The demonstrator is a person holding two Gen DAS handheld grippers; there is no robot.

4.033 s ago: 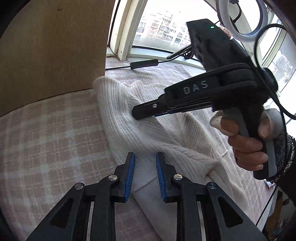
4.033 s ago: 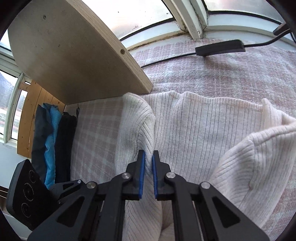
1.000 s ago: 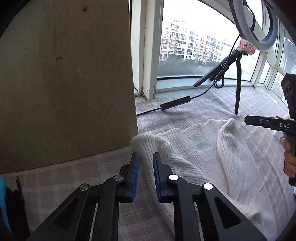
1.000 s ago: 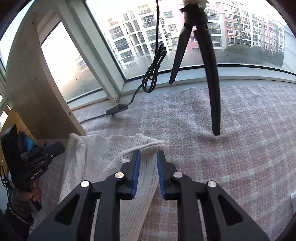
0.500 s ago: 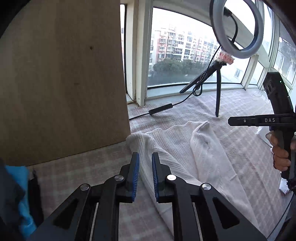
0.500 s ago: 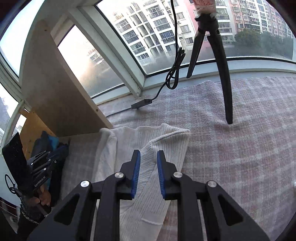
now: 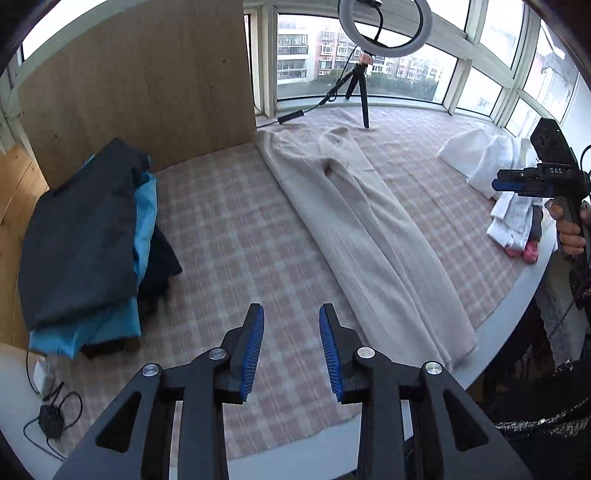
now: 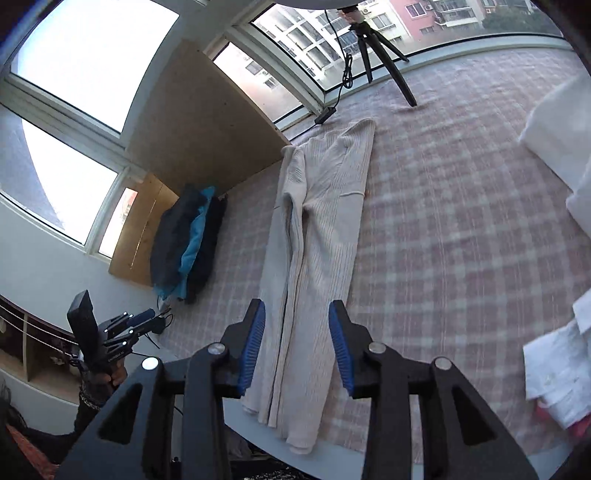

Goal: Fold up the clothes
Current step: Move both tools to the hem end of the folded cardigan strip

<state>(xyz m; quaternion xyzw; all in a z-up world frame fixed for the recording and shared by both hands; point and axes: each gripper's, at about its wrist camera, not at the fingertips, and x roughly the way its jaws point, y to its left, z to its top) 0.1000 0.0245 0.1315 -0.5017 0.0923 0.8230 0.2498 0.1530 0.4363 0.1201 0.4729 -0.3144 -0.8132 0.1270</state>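
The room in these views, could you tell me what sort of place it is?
Probably a bay-window corner of a high-rise flat, set up for recording clothes folding. Curved windows look onto apartment blocks, a ring light stands by the sill, and a cream sweater lies on a plaid cloth.

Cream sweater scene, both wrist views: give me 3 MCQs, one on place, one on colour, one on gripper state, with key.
1. Where does the stack of dark and blue clothes lie?
A. by the wooden board
B. under the ring light
C. on the cream sweater

2. What colour are the gripper pads?
A. red
B. blue
C. green

3. What do the two grippers hold?
A. both hold the sweater
B. only the left holds it
C. nothing, both are open

Key: 1 A, the stack sits in front of the wooden board, apart from the cream sweater. 2 B, blue pads line the fingers. 3 C, left gripper and right gripper are spread wide above the cloth.
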